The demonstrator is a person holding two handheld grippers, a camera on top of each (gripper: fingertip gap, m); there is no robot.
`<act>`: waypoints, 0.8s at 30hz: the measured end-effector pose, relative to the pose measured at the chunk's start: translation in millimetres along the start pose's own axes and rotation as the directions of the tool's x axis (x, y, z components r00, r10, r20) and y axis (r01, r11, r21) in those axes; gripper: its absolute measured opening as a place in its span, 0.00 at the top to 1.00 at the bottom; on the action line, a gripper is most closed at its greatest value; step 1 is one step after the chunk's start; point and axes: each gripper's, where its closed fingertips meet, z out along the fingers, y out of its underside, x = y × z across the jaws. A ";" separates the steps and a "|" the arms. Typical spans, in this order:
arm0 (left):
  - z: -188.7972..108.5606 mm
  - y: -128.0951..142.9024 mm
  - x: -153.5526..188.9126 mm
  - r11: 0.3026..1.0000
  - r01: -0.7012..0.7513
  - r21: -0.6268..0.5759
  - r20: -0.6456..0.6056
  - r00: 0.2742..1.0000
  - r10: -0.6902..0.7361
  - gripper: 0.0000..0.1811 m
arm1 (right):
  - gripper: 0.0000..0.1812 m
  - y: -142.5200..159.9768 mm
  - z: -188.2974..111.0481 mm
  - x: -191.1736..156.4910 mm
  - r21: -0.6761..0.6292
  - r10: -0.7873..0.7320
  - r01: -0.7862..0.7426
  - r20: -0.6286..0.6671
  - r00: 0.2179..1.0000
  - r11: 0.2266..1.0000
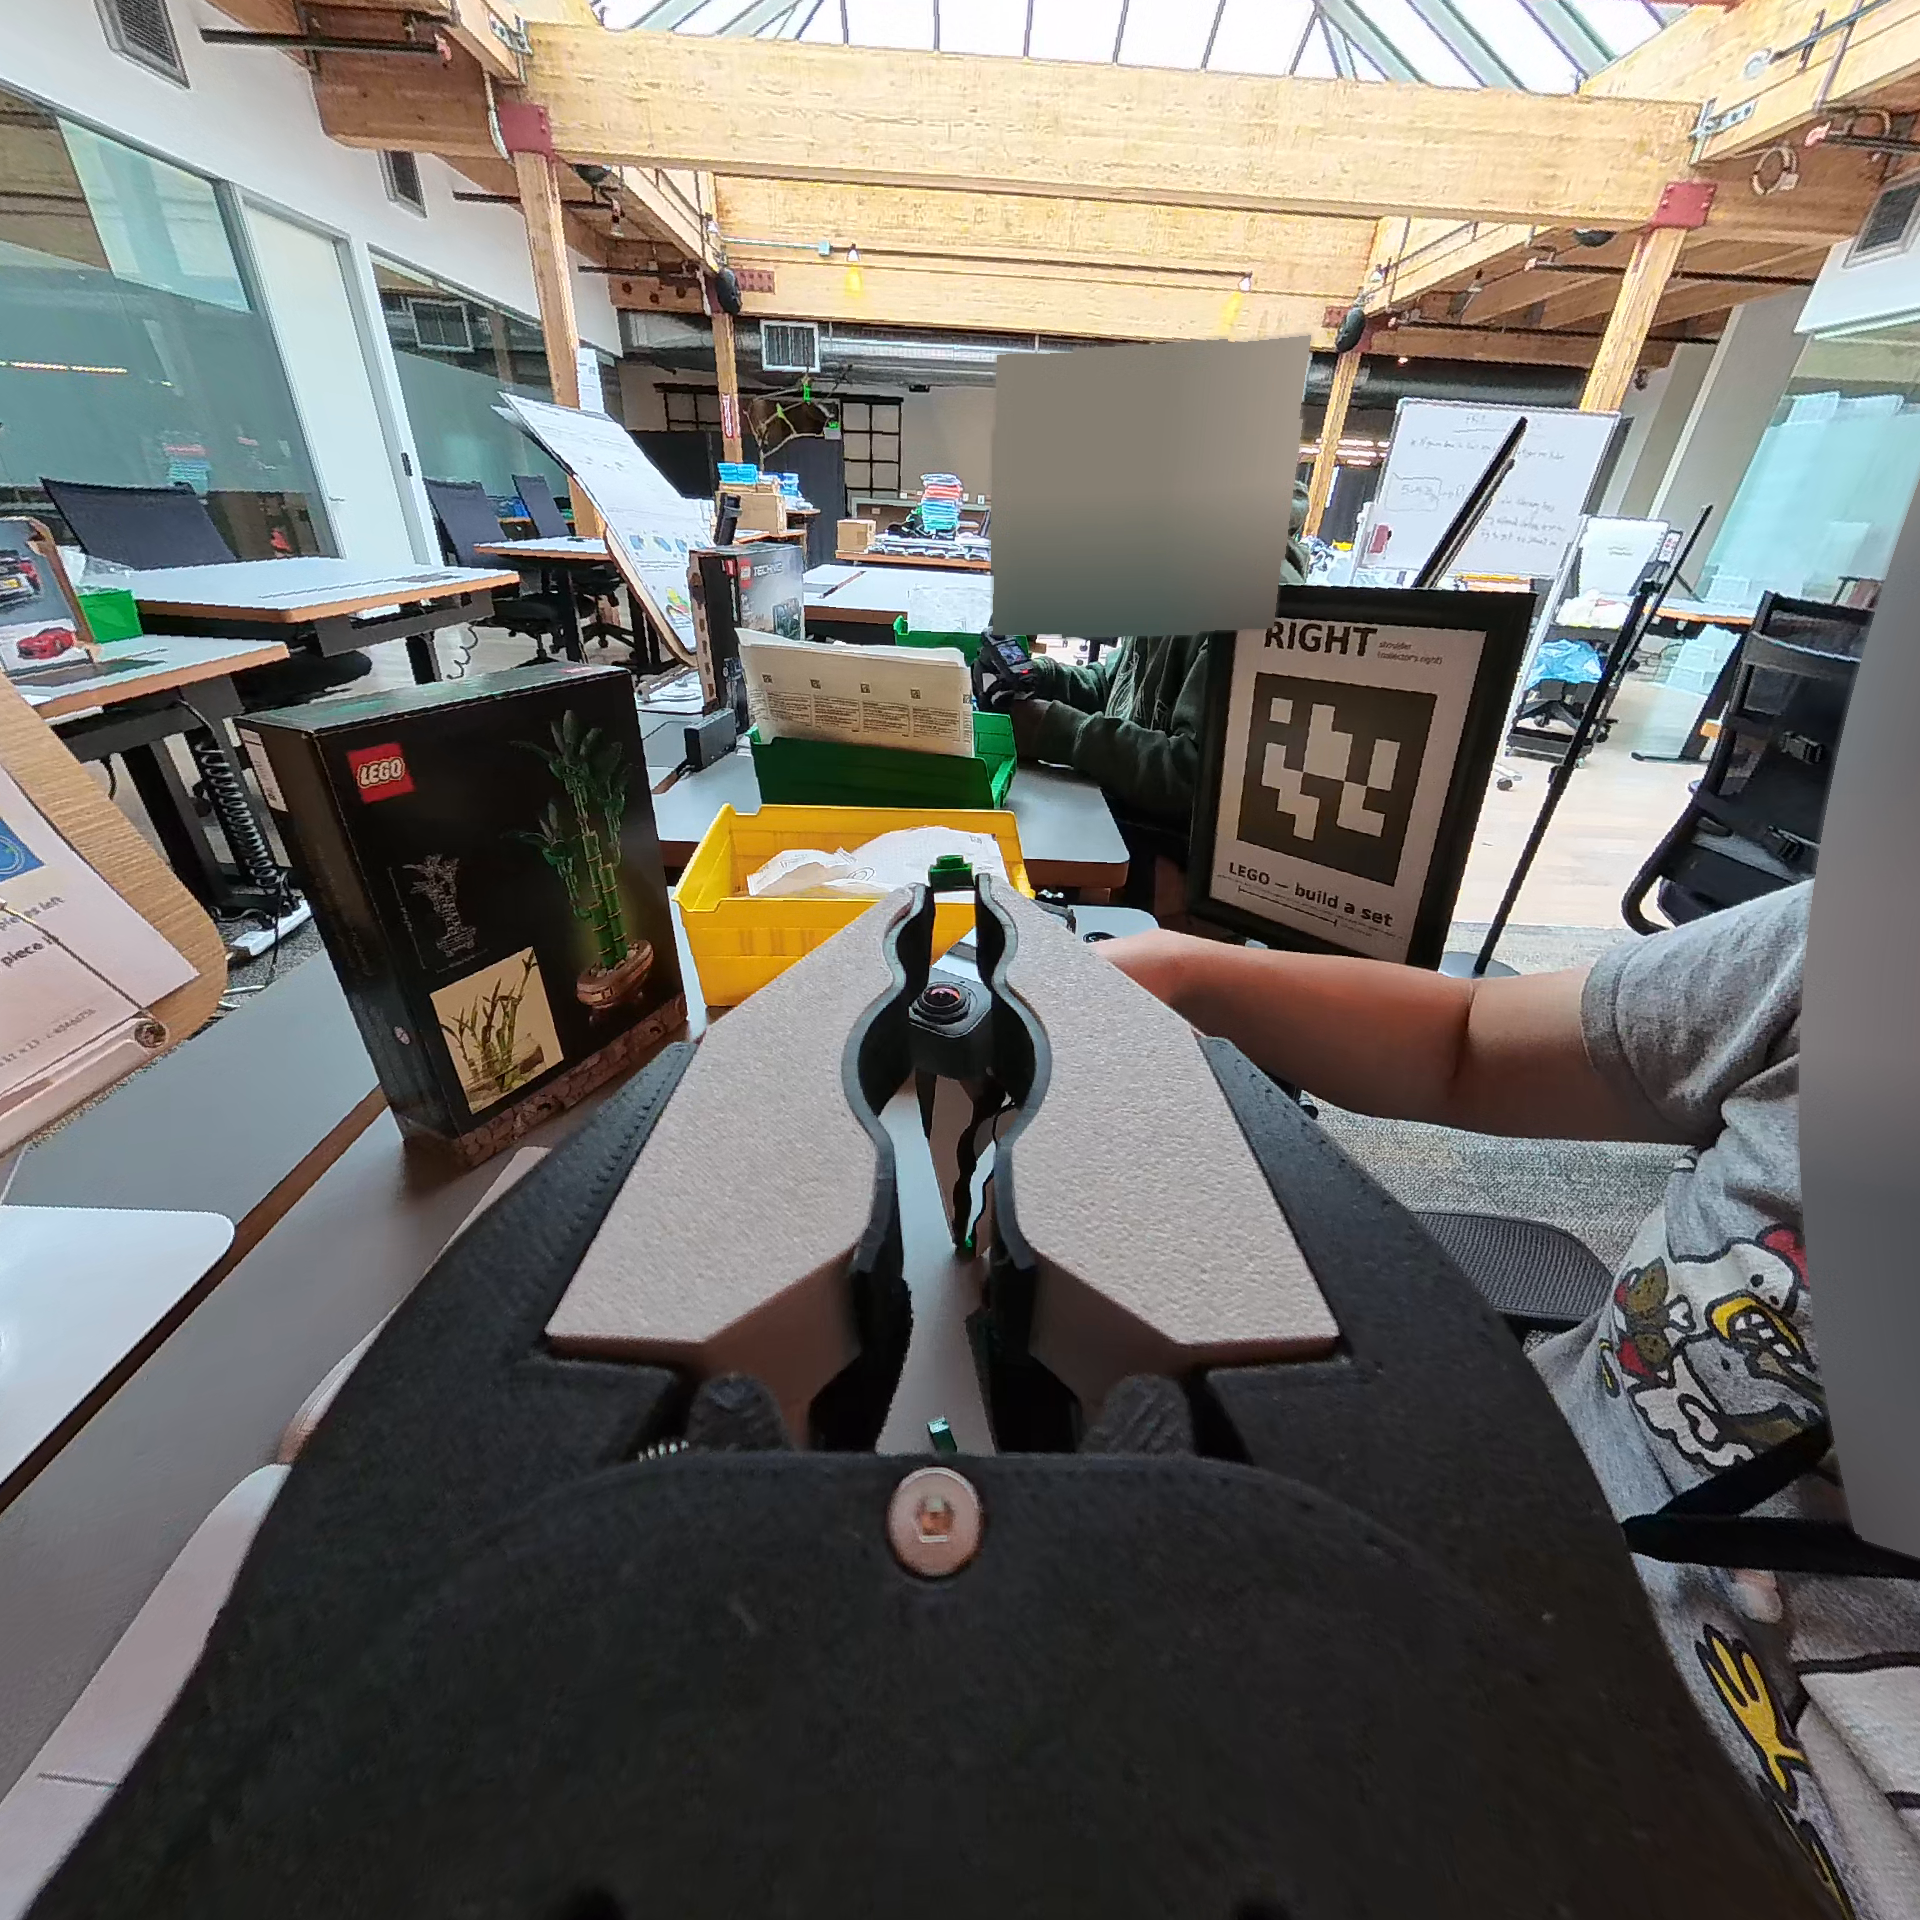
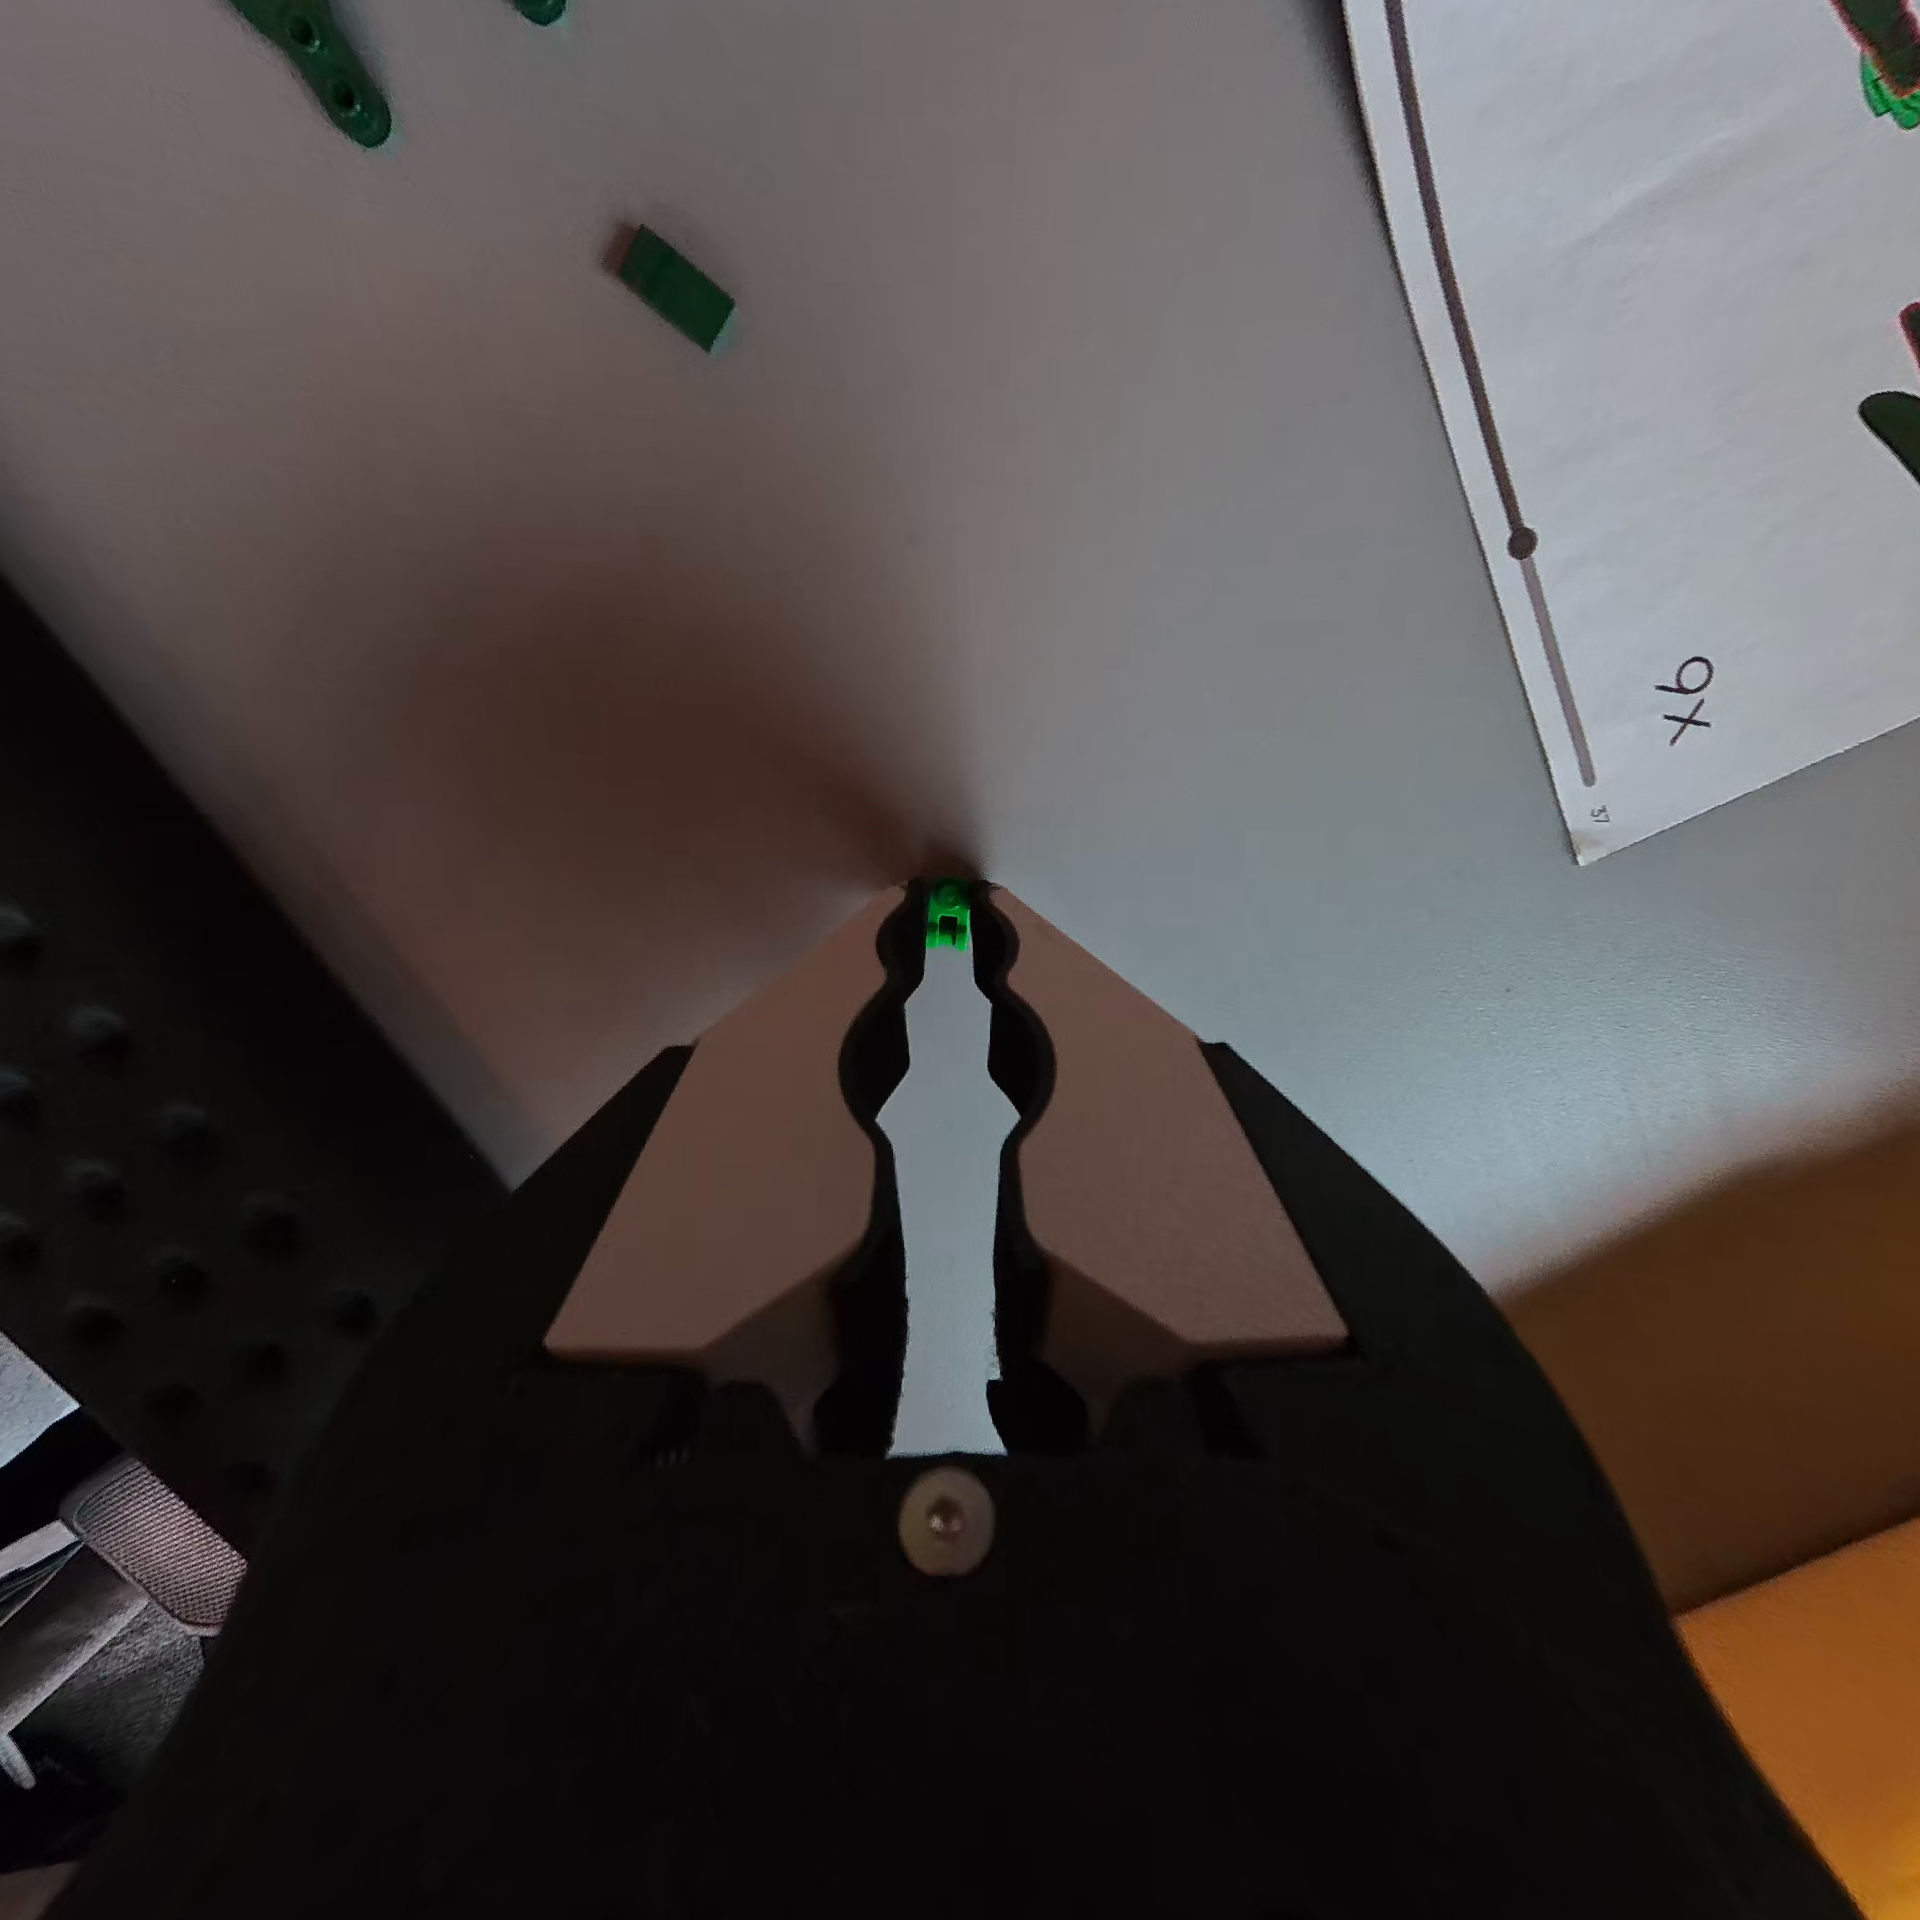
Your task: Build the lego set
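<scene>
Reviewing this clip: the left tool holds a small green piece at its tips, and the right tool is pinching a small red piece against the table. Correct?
Not quite. The piece in the right tool is bright green, not red, as the right wrist view shows; it is pinched at the tips against the table. The left tool does hold a small green piece.

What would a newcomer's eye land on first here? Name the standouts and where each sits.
In the left wrist view, the dark set box with bamboo pictures stands left of the yellow bin, and the left gripper pinches a small green piece at its tips. In the right wrist view, the right gripper presses a bright green piece down against the grey table.
</scene>
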 end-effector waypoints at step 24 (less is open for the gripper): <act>2.9 2.1 1.4 1.000 -0.001 -0.014 -0.005 1.000 0.001 0.97 | 0.97 2.3 -0.2 -0.6 0.006 -0.012 0.012 -0.004 1.000 1.000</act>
